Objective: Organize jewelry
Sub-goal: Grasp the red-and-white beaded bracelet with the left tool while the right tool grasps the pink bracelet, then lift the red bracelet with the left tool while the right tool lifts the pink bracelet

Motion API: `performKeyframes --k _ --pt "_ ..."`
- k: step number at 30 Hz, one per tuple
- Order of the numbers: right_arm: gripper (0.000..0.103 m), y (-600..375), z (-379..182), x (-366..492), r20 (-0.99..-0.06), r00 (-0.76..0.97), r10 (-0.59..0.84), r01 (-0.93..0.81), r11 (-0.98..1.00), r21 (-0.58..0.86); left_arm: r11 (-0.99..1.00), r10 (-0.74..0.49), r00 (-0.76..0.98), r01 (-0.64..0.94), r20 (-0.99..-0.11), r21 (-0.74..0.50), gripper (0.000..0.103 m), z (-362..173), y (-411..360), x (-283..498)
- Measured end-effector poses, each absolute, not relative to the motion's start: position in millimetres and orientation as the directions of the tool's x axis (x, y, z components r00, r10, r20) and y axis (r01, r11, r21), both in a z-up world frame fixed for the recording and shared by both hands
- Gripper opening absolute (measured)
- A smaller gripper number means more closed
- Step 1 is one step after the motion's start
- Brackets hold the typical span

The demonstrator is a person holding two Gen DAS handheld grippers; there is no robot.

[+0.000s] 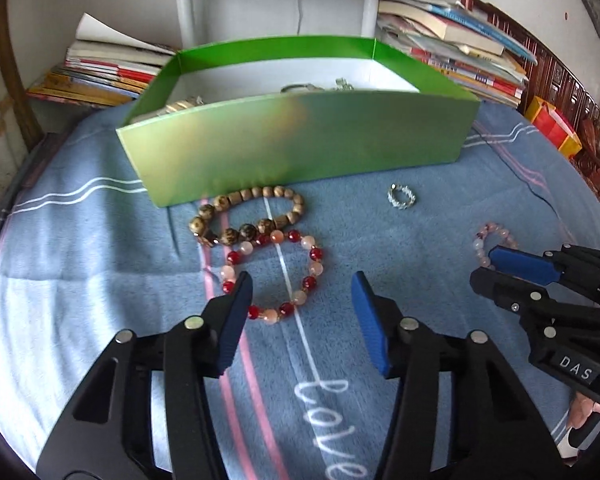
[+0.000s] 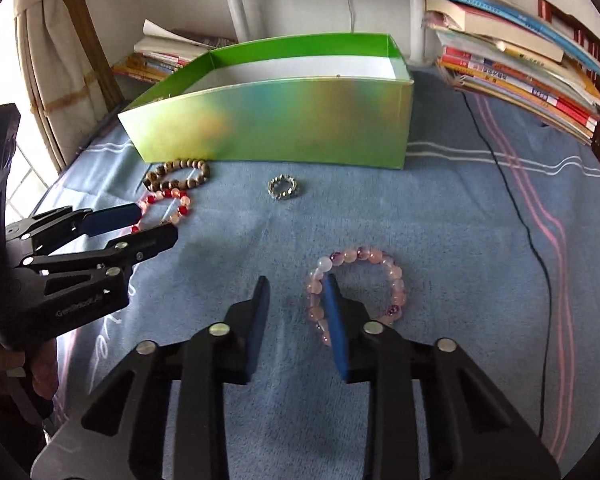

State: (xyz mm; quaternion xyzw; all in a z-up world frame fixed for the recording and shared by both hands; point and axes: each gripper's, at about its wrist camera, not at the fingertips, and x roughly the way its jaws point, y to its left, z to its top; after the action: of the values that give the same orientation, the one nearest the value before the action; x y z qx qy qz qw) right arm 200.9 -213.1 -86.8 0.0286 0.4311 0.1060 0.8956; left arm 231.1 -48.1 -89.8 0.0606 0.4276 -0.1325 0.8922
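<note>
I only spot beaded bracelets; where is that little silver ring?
The silver ring lies alone on the blue cloth, before the green box, right of the brown bracelet.

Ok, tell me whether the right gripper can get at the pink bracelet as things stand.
Probably yes. The right gripper is open and low over the cloth, with one finger already at the pink bracelet, seemingly inside its loop. Nothing lies across it; the left gripper is off by the red bracelet.

A blue striped blanket [image 2: 440, 240] covers the surface, with a black cable [image 2: 516, 216] lying across it. Stacks of books [image 2: 516, 68] sit at the blanket's far right and far left [image 1: 100, 72]. White furniture legs [image 1: 186, 4] stand beyond the blanket.
</note>
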Motion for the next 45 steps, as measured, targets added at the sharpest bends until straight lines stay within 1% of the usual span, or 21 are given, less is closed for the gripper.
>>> performKeyframes --k 6,7,8,9,10,11,13,15,18,24,28,32,38,45 --pt "0.017 -213.5 -88.1 200.8 -0.765 0.615 0.191 -0.150 0.981 0.124 0.956 -0.179 0.599 0.292 -0.781 0.005 0.051 -94.1 -50.0 238.3" --pt "0.013 -214.0 -88.5 201.4 -0.765 0.614 0.193 -0.150 0.981 0.127 0.957 -0.177 0.599 0.292 -0.781 0.007 0.049 -94.4 -50.5 238.6" --pt "0.009 -215.6 -88.9 201.8 -0.765 0.613 0.197 -0.146 0.980 0.135 0.957 -0.174 0.602 0.289 -0.779 0.009 0.036 -93.5 -50.7 238.2" --pt "0.008 -216.5 -88.8 201.6 -0.765 0.612 0.201 -0.146 0.979 0.141 0.958 -0.176 0.605 0.286 -0.777 0.006 0.025 -92.4 -49.0 237.3" --pt "0.008 -217.9 -88.8 201.7 -0.763 0.611 0.208 -0.146 0.978 0.150 0.960 -0.181 0.605 0.281 -0.775 -0.005 0.010 -92.2 -47.3 237.4" --pt "0.008 -218.6 -88.9 202.0 -0.763 0.611 0.212 -0.145 0.977 0.156 0.960 -0.183 0.605 0.280 -0.775 -0.009 0.008 -91.8 -46.6 237.5" --pt "0.008 -218.9 -88.7 201.2 -0.761 0.611 0.216 -0.145 0.976 0.161 0.959 -0.189 0.604 0.284 -0.775 -0.012 0.008 -91.5 -46.0 236.9" --pt "0.008 -219.5 -88.5 200.2 -0.757 0.613 0.227 -0.145 0.974 0.174 0.962 -0.204 0.602 0.271 -0.772 -0.043 0.007 -91.0 -41.7 236.1" --pt "0.008 -221.7 -82.6 190.7 -0.735 0.633 0.242 -0.147 0.970 0.192 0.964 -0.216 0.619 0.257 -0.755 -0.066 0.007 -86.6 -34.3 225.9" --pt "0.008 -229.7 -53.4 158.8 -0.647 0.695 0.312 -0.174 0.947 0.269 0.968 -0.245 0.699 0.214 -0.672 -0.130 0.007 -51.4 -11.2 182.6" --pt "0.008 -230.2 -31.4 131.6 -0.589 0.724 0.359 -0.212 0.928 0.306 0.968 -0.250 0.734 0.212 -0.632 -0.137 0.007 -26.0 -5.5 149.1" --pt "0.008 -229.2 -18.0 110.7 -0.552 0.743 0.379 -0.233 0.919 0.317 0.969 -0.239 0.755 0.221 -0.611 -0.107 0.007 -10.7 -9.4 120.6" --pt "0.008 -230.6 -14.9 90.2 -0.537 0.768 0.350 -0.225 0.932 0.285 0.967 -0.250 0.763 0.232 -0.596 -0.108 0.007 -0.9 -12.0 93.8" --pt "0.008 -230.3 -17.5 81.4 -0.535 0.769 0.351 -0.227 0.932 0.283 0.962 -0.265 0.755 0.252 -0.599 -0.107 0.007 -4.3 -15.6 83.5"
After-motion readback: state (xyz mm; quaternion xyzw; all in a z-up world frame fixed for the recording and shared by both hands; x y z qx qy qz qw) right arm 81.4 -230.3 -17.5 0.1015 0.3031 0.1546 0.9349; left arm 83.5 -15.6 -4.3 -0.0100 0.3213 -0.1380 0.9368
